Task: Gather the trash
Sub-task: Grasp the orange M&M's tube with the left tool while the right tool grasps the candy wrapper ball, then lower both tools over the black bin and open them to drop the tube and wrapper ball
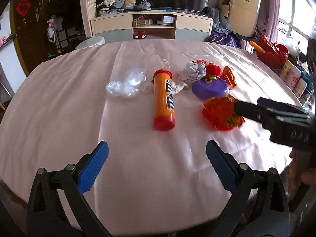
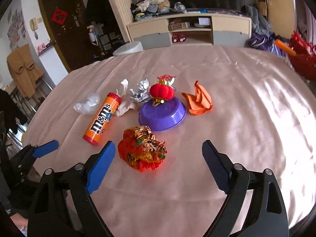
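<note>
Trash lies on a table with a pink cloth (image 1: 59, 102). An orange M&M's tube (image 1: 164, 98) (image 2: 102, 116) lies flat. A crumpled red-orange wrapper (image 2: 143, 150) (image 1: 221, 114) sits between my right gripper's (image 2: 159, 152) open fingers. A purple bowl (image 2: 163, 116) (image 1: 209, 88) holds a red lantern ornament (image 2: 161, 91). An orange paper (image 2: 199, 100), crumpled foil (image 2: 140, 92), white tissue (image 2: 124, 106) and clear plastic (image 1: 126, 83) (image 2: 86, 103) lie around. My left gripper (image 1: 157, 154) is open and empty, short of the tube.
A red basket (image 1: 272, 53) and several jars (image 1: 294, 77) stand at the table's right edge. A white bin (image 2: 128, 48) stands on the floor beyond the far edge. A TV cabinet (image 1: 152, 25) is behind.
</note>
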A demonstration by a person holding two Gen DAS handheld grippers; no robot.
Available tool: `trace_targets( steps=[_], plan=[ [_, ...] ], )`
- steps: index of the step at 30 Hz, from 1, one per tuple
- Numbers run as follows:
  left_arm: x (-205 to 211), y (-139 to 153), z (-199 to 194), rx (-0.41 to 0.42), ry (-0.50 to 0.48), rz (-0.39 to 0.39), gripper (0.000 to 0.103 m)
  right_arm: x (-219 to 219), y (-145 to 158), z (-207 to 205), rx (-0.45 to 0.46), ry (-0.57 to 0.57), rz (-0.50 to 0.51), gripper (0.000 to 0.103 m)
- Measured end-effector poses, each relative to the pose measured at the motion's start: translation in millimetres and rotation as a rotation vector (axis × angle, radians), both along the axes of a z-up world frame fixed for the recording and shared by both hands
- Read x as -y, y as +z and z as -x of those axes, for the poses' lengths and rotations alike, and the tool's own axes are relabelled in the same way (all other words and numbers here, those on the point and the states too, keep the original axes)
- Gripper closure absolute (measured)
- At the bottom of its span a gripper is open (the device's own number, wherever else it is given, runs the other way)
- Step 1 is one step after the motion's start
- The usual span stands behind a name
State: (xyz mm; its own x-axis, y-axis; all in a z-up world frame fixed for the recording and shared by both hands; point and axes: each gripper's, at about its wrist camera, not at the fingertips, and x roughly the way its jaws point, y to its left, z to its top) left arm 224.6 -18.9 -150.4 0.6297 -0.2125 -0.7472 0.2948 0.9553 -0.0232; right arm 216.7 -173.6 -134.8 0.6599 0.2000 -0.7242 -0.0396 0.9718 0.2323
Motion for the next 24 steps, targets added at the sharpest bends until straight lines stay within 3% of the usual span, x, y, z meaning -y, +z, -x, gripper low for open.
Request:
trace_targets(
  steps=[4, 7, 9, 11, 12, 13, 24],
  plan=[
    [5.8, -7.0, -18.1, -0.019, -0.012, 0.018, 0.028, 4.0, -13.4, -7.3, -0.031, 0.003, -0.045, 0.028],
    [7.5, -8.7, -29.2, -0.015, -0.012, 0.025, 0.029, 1.7, -18.8, -7.8, -0.020, 0.025, -0.054, 0.030],
    [9.9, -9.8, -35.0, -0.017, -0.020, 0.026, 0.037, -0.6, -18.8, -8.7, -0.013, 0.041, -0.056, 0.034],
    [12.3, -10.9, -39.3, -0.026, -0.029, 0.029, 0.064, -1.5, -18.6, -9.2, -0.010, 0.054, -0.074, 0.043],
    [13.1, -12.1, -40.8, -0.033, -0.032, 0.031, 0.074, -2.7, -17.9, -9.0, -0.007, 0.064, -0.087, 0.053],
    [13.0, -13.0, -41.4, -0.040, -0.034, 0.035, 0.077, -3.3, -17.3, -8.9, -0.003, 0.071, -0.093, 0.062],
    [-2.8, 7.6, 6.9, 0.007, -0.020, 0.031, 0.077, -14.5, 9.6, 19.3, 0.042, 0.099, -0.042, 0.064]
  ],
)
